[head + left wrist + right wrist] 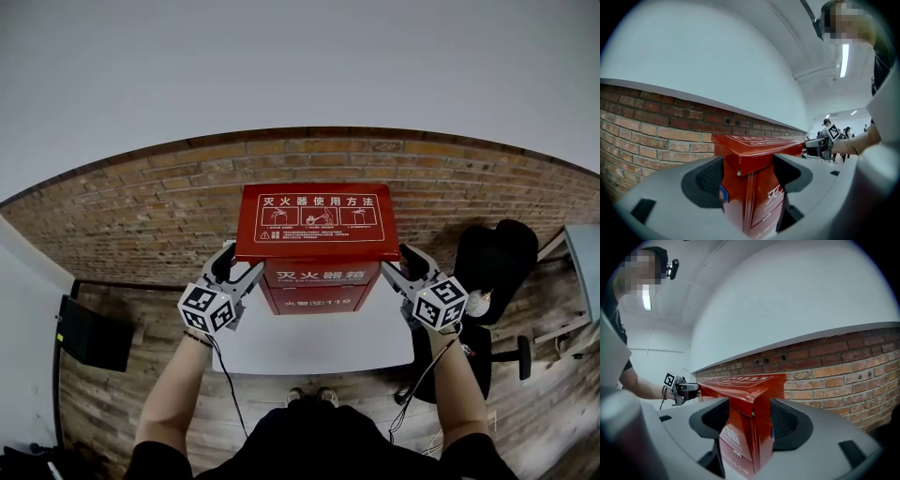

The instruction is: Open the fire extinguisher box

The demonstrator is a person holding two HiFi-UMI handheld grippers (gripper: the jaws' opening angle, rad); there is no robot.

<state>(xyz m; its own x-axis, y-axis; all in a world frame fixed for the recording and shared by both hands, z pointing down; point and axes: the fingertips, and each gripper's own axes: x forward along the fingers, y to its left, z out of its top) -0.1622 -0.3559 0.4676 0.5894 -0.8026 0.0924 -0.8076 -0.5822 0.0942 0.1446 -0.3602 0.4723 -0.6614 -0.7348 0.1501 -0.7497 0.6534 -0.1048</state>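
Note:
A red fire extinguisher box (317, 286) stands on a white table (319, 345) against a brick wall. Its flat lid (317, 221) carries printed instructions and overhangs the body. My left gripper (239, 262) is at the lid's left front corner. In the left gripper view the lid's edge (754, 152) sits between the wide jaws of the left gripper (747, 171), and the pads stand off it. My right gripper (401, 262) mirrors this at the right corner. There the lid's corner (750, 397) lies inside the right gripper (749, 416), with gaps at the pads. Both grippers are open.
The brick wall (141, 216) runs right behind the box. A black office chair (492, 267) stands to the table's right and a black case (92, 333) sits on the floor at the left. Cables hang from both grippers towards the person's body.

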